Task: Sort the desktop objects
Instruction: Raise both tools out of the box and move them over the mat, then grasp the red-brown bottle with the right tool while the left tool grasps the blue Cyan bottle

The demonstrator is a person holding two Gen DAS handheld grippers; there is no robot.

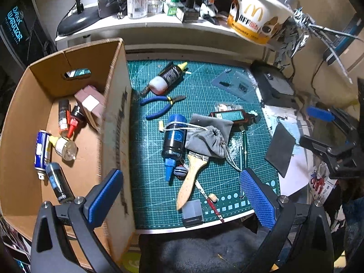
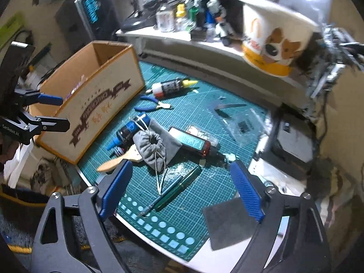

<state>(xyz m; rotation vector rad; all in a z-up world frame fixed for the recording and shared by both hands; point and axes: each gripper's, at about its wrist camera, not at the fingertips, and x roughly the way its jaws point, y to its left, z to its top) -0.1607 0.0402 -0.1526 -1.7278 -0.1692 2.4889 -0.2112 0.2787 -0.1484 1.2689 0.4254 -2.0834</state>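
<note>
While left gripper (image 1: 180,196) hangs wide, nothing betw pads: wooden brush (image 1: 190,177) just ahead betw fingers, grey pouch (image 1: 208,137) & blue-tip bottle (image 1: 174,142) beyond, touching. Blue pliers (image 1: 162,104) farther ahead. Cardboard box (image 1: 113,113) to left, approx 5 tubes/bottles inside.

Right wrist view: right gripper (image 2: 182,190) also wide, empty. Green pen (image 2: 179,187) lies betw fingers on cutting mat (image 2: 204,191); grey pouch (image 2: 154,146) ahead; dark pad (image 2: 227,225) under right finger.
</note>
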